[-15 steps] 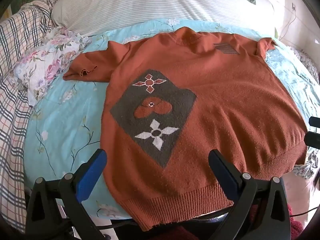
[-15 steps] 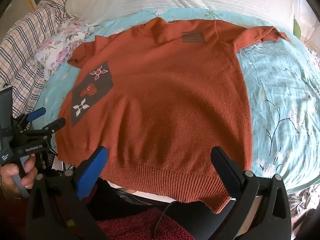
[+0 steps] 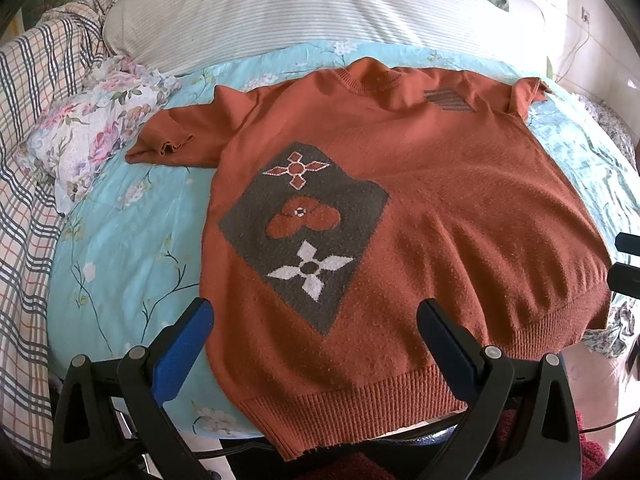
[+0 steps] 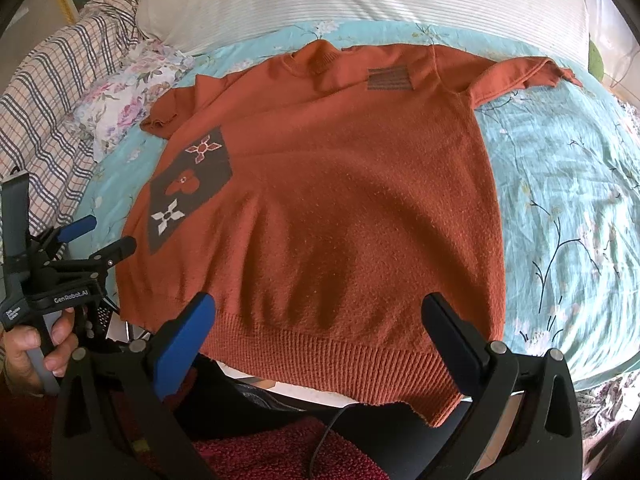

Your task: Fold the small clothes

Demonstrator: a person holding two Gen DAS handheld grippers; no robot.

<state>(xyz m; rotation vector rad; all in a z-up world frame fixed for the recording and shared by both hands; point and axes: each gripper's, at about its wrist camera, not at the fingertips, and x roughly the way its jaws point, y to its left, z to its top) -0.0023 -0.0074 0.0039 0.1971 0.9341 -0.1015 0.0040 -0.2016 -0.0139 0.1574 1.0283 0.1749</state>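
Still unfolded, the sweater [image 3: 420, 216] lies flat; left gripper [image 3: 316, 344] and right gripper [image 4: 320, 336] gape wide, empty, each needing a hem corner next

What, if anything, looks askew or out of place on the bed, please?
The orange sweater lies flat but unfolded, its ribbed hem overhanging the bed's edge and its left sleeve cuff curled. Nothing looks damaged.
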